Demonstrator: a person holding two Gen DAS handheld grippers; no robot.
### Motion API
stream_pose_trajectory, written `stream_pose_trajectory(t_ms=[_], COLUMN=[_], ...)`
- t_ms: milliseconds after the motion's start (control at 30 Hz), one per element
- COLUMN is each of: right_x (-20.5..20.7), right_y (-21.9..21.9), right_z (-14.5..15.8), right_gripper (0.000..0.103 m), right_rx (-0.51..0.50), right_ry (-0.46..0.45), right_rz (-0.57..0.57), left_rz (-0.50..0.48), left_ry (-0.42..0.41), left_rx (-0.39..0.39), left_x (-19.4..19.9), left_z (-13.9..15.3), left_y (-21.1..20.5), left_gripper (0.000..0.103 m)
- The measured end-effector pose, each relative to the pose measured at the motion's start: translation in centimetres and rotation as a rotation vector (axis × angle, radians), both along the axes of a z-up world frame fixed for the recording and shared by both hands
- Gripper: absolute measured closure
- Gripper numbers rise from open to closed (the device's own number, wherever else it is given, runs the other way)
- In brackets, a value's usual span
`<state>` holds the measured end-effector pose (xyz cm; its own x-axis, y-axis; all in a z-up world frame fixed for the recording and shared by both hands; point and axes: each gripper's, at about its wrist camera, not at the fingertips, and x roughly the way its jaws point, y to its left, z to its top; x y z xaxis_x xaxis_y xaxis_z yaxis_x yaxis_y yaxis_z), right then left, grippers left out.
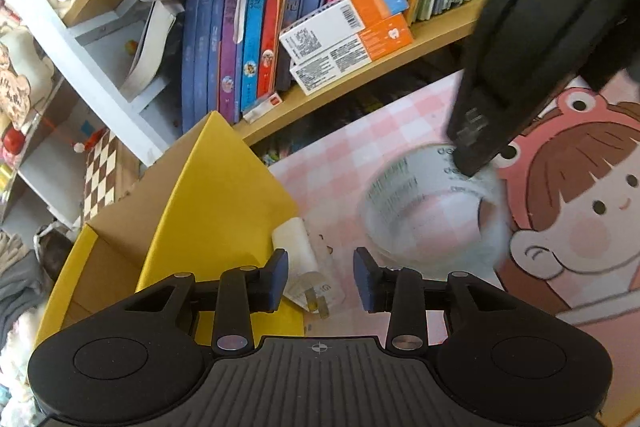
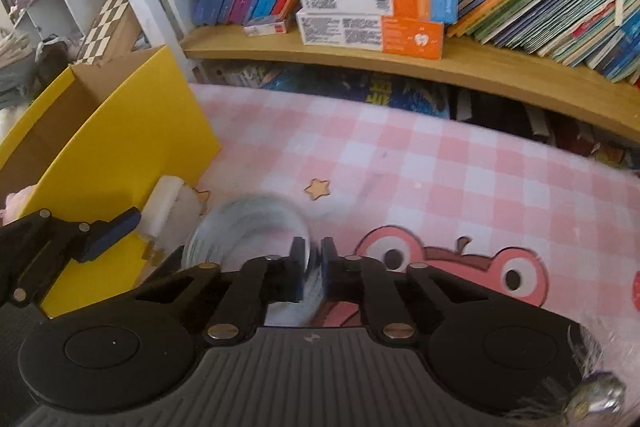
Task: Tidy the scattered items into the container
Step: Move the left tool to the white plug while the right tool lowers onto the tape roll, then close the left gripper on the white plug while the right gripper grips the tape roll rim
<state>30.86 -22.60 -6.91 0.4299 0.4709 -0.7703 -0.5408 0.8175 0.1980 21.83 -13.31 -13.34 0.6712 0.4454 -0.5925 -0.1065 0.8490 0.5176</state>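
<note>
A clear roll of tape (image 1: 432, 211) stands over the pink checked mat (image 1: 352, 147). My right gripper (image 2: 313, 267) is shut on the tape roll's (image 2: 248, 227) rim; it shows in the left wrist view as a black tool (image 1: 472, 151) touching the roll's top. A white plug charger (image 1: 308, 267) lies beside the yellow box (image 1: 216, 211). My left gripper (image 1: 320, 279) is open, its fingers either side of the charger, just above it. The charger also shows in the right wrist view (image 2: 168, 207), next to the left gripper's blue pad (image 2: 108, 239).
The yellow cardboard box (image 2: 120, 131) stands open at the left of the mat. A wooden shelf (image 2: 400, 63) with books and two orange-and-white cartons (image 2: 376, 7) runs behind. A cartoon girl is printed on the mat (image 1: 580, 219).
</note>
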Motion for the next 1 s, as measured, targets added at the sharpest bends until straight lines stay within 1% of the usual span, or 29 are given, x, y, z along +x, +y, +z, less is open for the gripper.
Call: stream_pose_trajectory(t_ms=[67,133,167,233,300,400,433,500,533,567,700,733,867,933,1000], right_x=[0.0,-0.1,-0.1,-0.2,-0.3,-0.2,-0.2,-0.2,-0.2,-0.3,-0.6,-0.7,-0.8,-0.8,-0.7], right_y=[-0.5,-1.1,-1.3,-1.9,-2.3,-3.2,-3.4,-3.9,-4.0,-4.1,-4.1,-4.1,-4.1,-4.1,-4.2], right_z=[0.0,0.1,0.1,0.1,0.2,0.3,0.3,0.3,0.3,0.3,0.2,0.2,0.2,0.2,0.2], right_gripper=[0.097,0.097,0.097,0.097,0.097,0.097,0.097,0.097,0.097,0.097,0.097,0.097,0.097,0.097,0.097], right_rx=[-0.004,-0.012,-0.014,-0.02,-0.029,-0.033,-0.032,-0.032,-0.031,-0.03,-0.026,-0.026,-0.028,-0.034,-0.037], right_ry=[-0.011,-0.019,-0.023,-0.032,-0.043,-0.049,-0.048,-0.047,-0.045,-0.043,-0.034,-0.032,-0.03,-0.034,-0.036], right_rz=[-0.005,-0.009,-0.011,-0.017,-0.027,-0.045,-0.051,-0.063,-0.064,-0.064,-0.06,-0.059,-0.061,-0.065,-0.069], left_rz=[0.017,0.019,0.024,0.015,-0.043,-0.051,-0.04,-0.018,-0.007,0.004,0.015,0.019,0.054,0.073,0.078], left_ry=[-0.002,-0.005,-0.013,-0.043,-0.038,-0.041,-0.064,-0.075,-0.081,-0.087,-0.044,-0.038,-0.008,-0.009,-0.017], left_rx=[-0.001,-0.013,-0.033,-0.126,-0.225,-0.258,-0.249,-0.218,-0.203,-0.187,-0.177,-0.194,-0.282,-0.336,-0.347], left_x=[0.4,0.7,0.8,0.7,0.5,-0.1,-0.3,-0.2,-0.1,-0.1,1.1,1.5,2.4,2.7,3.0], left_z=[-0.3,-0.4,-0.3,0.5,1.1,1.7,1.9,1.9,1.9,1.9,1.2,1.2,1.0,0.9,0.9], left_y=[-0.1,-0.2,-0.1,0.3,0.5,0.6,0.7,0.8,0.9,1.0,0.8,0.9,1.3,1.8,1.9], left_gripper=[0.066,0.058,0.058,0.059,0.063,0.062,0.063,0.062,0.06,0.059,0.058,0.055,0.053,0.051,0.05])
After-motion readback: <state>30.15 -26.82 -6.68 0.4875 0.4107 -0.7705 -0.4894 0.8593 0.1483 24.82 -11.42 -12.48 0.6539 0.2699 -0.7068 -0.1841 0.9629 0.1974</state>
